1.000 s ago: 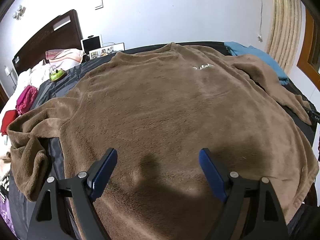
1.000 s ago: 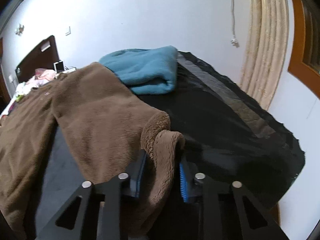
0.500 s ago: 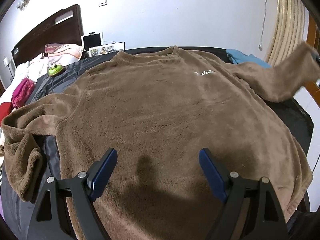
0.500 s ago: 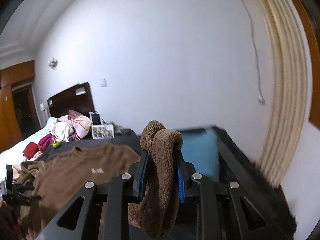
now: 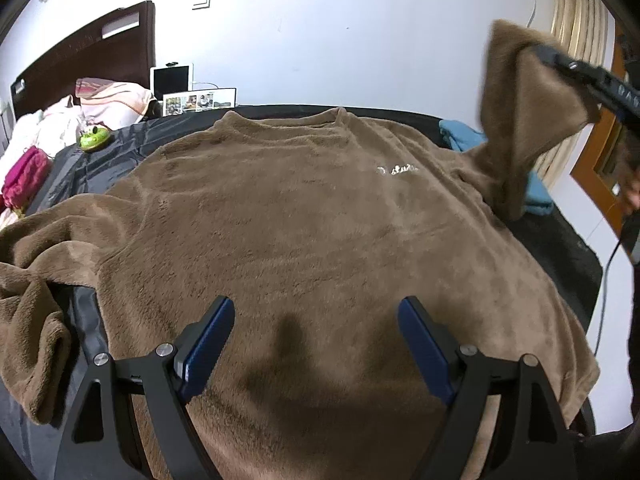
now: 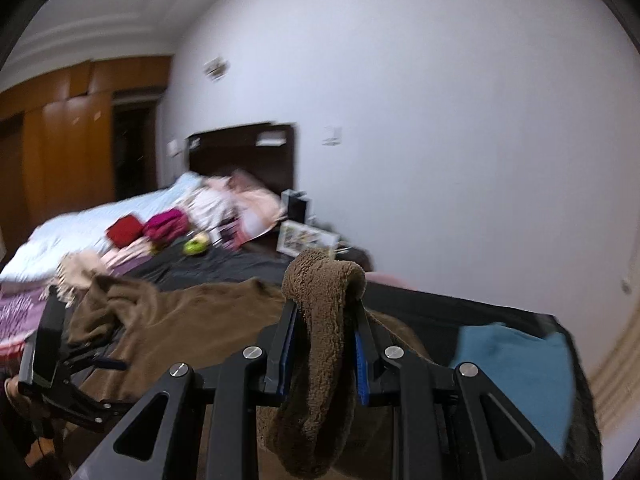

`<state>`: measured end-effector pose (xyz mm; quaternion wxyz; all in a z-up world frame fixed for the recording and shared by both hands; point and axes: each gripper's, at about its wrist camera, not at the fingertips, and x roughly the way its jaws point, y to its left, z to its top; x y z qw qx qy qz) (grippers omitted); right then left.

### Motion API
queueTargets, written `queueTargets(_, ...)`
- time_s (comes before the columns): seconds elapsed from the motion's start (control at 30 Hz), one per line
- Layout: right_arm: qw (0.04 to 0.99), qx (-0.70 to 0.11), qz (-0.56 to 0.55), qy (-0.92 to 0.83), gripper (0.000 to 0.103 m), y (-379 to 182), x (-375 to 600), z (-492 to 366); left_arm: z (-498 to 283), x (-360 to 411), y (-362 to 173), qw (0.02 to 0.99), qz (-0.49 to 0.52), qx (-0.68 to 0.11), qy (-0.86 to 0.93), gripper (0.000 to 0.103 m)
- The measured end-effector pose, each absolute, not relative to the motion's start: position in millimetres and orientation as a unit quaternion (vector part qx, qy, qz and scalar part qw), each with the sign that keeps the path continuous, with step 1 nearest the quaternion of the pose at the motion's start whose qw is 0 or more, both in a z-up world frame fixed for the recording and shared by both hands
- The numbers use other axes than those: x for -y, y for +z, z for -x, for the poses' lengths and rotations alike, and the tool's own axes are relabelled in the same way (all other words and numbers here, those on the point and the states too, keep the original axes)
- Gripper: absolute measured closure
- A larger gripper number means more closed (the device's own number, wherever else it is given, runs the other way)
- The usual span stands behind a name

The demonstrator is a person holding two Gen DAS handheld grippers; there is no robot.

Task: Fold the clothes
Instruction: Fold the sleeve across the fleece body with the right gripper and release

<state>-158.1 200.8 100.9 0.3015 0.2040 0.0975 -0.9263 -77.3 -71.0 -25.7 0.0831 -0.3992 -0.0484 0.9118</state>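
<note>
A brown fleece sweater [image 5: 304, 216] lies spread flat, front up, on a black sheet [image 5: 560, 240]. My left gripper [image 5: 316, 344] is open and empty just above the sweater's lower hem. My right gripper [image 6: 324, 344] is shut on the sweater's right sleeve cuff [image 6: 320, 280] and holds it high in the air; that lifted sleeve [image 5: 516, 120] also shows in the left wrist view at the upper right. The left sleeve [image 5: 36, 300] lies bunched at the left edge. The left gripper also shows in the right wrist view [image 6: 100, 364].
A folded blue garment [image 6: 516, 376] lies on the sheet beyond the right shoulder. A green toy [image 5: 94, 138], pink and red clothes [image 5: 24, 176], a tablet [image 5: 172, 80] and photo frame [image 5: 200, 100] are at the far left. A curtain [image 5: 580, 28] hangs at the right.
My right gripper has lifted the sleeve cuff off the sheet and swung it up and left over the sweater. The left gripper has stayed open above the hem.
</note>
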Motion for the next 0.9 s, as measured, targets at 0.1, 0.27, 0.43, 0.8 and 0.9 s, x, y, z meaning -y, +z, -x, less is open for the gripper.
queueTargets(0.1, 0.331, -0.117, -0.216, -0.911, 0.077, 91, -162, 164, 83, 72, -25, 0.088, 0.4, 0.053, 0.911, 0.016)
queueTargets(0.27, 0.349, -0.125, -0.254, -0.893, 0.077, 60, -130, 179, 90, 71, -31, 0.09, 0.407, 0.054, 0.907, 0.016)
queueTargets(0.43, 0.362, -0.127, -0.281, -0.88, 0.077, 39, -117, 188, 98, 69, -38, 0.091, 0.418, 0.055, 0.902, 0.016)
queueTargets(0.8, 0.417, -0.092, -0.301, -0.853, 0.037, 15, -118, 192, 111, 64, -43, 0.103, 0.437, 0.058, 0.892, 0.016)
queueTargets(0.9, 0.402, -0.087, -0.3, -0.861, 0.037, 13, -127, 196, 116, 63, -45, 0.113, 0.447, 0.07, 0.885, 0.016)
